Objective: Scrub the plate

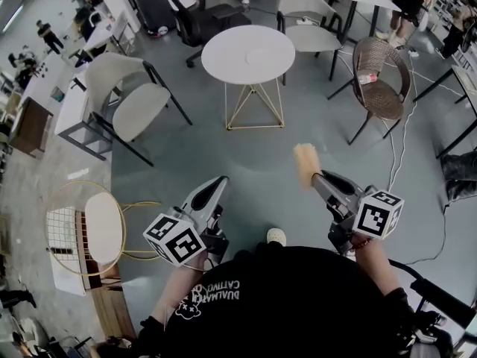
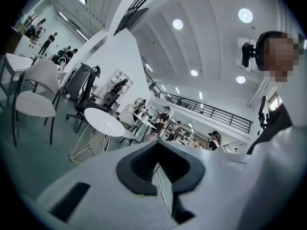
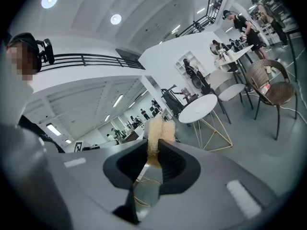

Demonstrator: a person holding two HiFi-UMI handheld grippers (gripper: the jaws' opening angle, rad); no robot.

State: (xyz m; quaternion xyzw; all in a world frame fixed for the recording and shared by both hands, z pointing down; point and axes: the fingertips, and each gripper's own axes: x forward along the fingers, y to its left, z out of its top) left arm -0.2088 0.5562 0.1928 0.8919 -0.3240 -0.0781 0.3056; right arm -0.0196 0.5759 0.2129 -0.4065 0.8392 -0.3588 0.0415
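Observation:
No plate shows in any view. My right gripper (image 1: 316, 176) is held up over the grey floor, shut on a tan fibrous scrubber (image 1: 304, 162) that sticks out past its tips. In the right gripper view the scrubber (image 3: 157, 131) is pinched between the dark jaws of that gripper (image 3: 154, 146). My left gripper (image 1: 220, 183) is held at waist height to the left; its jaws are together with nothing between them. The left gripper view shows that gripper (image 2: 156, 145) closed and pointing out into the room.
A round white table (image 1: 247, 53) on a gold wire base stands ahead. A wicker chair (image 1: 381, 80) is at the right with cables on the floor beside it. White chairs (image 1: 130, 99) stand to the left, and a small gold wire side table (image 1: 100, 230) is close at lower left.

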